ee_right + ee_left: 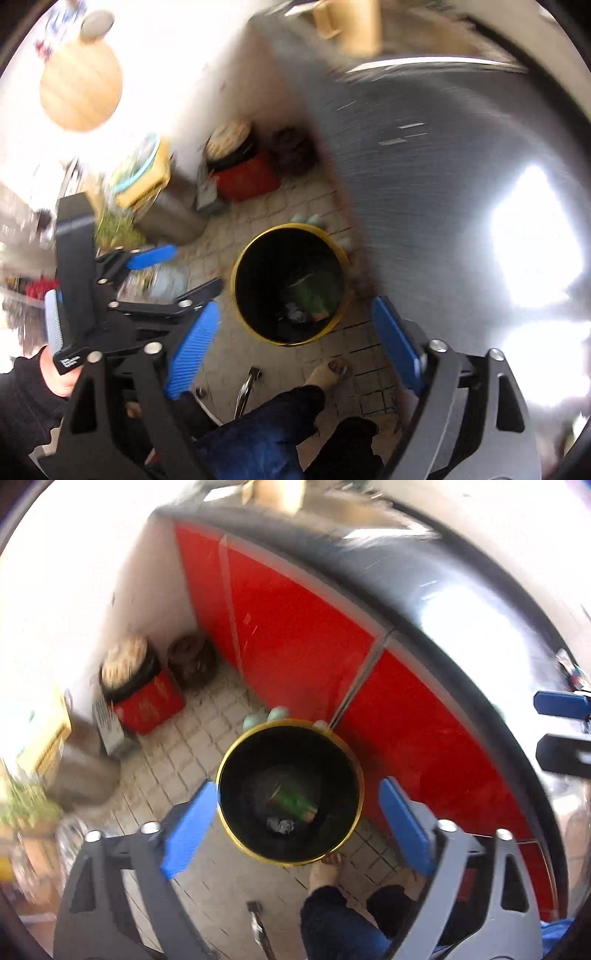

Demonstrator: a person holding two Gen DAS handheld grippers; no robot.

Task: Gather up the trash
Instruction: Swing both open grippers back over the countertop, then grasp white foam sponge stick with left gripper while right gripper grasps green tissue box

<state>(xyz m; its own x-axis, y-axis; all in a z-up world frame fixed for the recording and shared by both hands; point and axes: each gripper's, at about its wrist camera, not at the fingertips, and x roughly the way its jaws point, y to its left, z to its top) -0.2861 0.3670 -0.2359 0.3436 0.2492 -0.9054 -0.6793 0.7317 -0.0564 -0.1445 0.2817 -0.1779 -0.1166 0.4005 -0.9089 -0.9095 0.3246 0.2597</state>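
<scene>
Both wrist views look steeply down at a floor of small pale square tiles (192, 753), grimy in the joints and littered along the wall edge. On it stands a round bin (221, 760) with a black interior and a yellow rim, close against a run of red cabinet fronts (295, 635) under a dark grey worktop (424, 155) that carries bright window glare. Inside the bin lie a green bottle (295, 802) and a crumpled silvery wad (280, 825) — both at the bottom, the bottle on its side. The left gripper (297, 821) hangs above the bin with its blue pads wide apart, nothing between them; the right gripper (291, 352) is likewise spread wide and empty, the bin showing in the gap. In the corner where the white wall meets the cabinets sit a red crate (149, 705), a black pot with pale contents (127, 664) on top of it, and a dark round object (190, 659) beside — detail blurred. A round wooden board (81, 90) shows against the white wall in the right view. The person's bare foot (327, 873) rests on the tiles just beside the bin, below dark trouser legs (332, 919). Pale green rounded items (267, 716) lie behind the bin at the cabinet base; what they are cannot be told
</scene>
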